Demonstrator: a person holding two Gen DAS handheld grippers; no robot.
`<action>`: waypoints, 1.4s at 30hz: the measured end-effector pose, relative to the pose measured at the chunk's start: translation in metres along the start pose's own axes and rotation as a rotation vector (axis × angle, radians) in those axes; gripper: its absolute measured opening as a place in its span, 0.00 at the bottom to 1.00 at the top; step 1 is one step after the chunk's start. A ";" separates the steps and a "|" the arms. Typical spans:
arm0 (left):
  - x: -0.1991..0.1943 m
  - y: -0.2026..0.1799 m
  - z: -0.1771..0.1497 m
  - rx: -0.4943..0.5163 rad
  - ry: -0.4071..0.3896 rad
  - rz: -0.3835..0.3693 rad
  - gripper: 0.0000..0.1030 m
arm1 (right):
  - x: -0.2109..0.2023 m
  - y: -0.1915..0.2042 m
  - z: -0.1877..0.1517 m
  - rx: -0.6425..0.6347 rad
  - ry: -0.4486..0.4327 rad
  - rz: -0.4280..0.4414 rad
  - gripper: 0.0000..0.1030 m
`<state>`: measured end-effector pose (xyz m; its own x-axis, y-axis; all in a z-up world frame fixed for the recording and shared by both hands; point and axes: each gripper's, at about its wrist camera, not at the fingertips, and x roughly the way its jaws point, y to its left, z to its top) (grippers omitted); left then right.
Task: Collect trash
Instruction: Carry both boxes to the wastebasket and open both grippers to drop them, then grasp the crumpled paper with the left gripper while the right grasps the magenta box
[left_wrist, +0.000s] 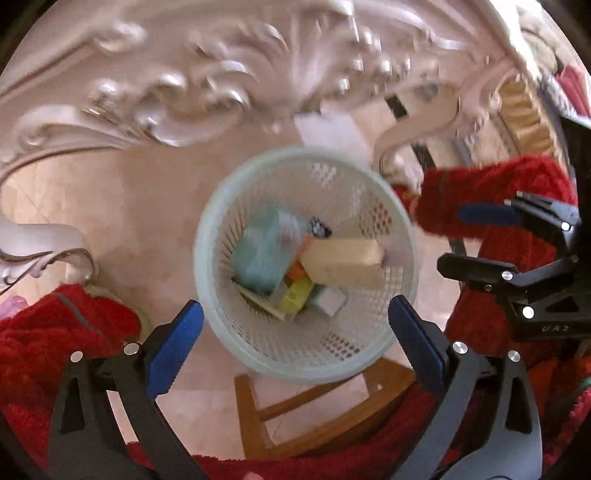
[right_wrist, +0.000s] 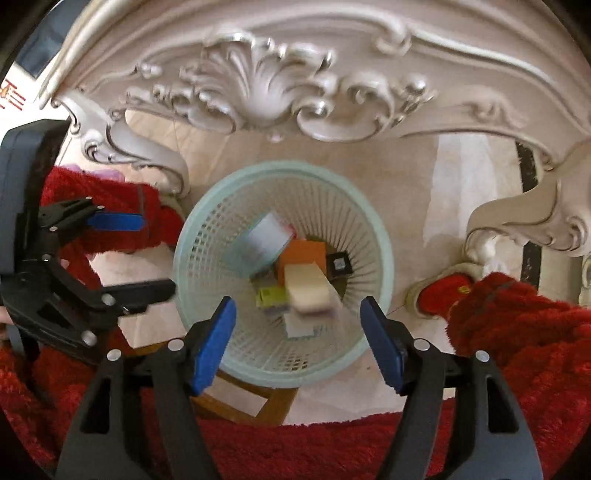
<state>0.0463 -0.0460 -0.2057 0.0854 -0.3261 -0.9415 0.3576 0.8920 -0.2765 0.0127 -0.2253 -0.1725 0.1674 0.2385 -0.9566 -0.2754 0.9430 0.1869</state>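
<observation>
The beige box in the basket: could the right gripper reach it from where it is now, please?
Probably yes: the right gripper is open above the basket, and the beige box lies on top, uncovered.

Bright, soft daylight; glare on floor tiles (right_wrist: 461, 177). Motion blur smears carved table trim (left_wrist: 192, 85) and basket contents (left_wrist: 343, 258). Strong fisheye bending, dark corners.

- The carved white table (left_wrist: 221, 85) beyond the left gripper (left_wrist: 295, 332) is smeared by motion blur.
- Trash at the bottom of the basket (right_wrist: 207, 229), ahead of the right gripper (right_wrist: 297, 328), overlaps; the lower pieces are mostly hidden.
- The beige box (right_wrist: 308, 290) is blurred at its near end.
- The wooden stool (left_wrist: 314, 417) is half covered by the basket.
</observation>
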 end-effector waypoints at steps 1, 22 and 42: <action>-0.008 0.001 0.000 -0.009 -0.033 0.000 0.94 | -0.005 -0.001 -0.001 0.001 -0.014 0.001 0.64; -0.236 0.130 0.180 -0.138 -0.692 0.418 0.94 | -0.127 0.016 0.249 0.186 -0.693 -0.131 0.77; -0.174 0.187 0.317 -0.095 -0.537 0.484 0.94 | -0.075 0.000 0.300 0.137 -0.484 -0.136 0.76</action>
<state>0.3934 0.0785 -0.0323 0.6664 0.0252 -0.7451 0.0838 0.9906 0.1084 0.2841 -0.1740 -0.0339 0.6204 0.1615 -0.7675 -0.1001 0.9869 0.1267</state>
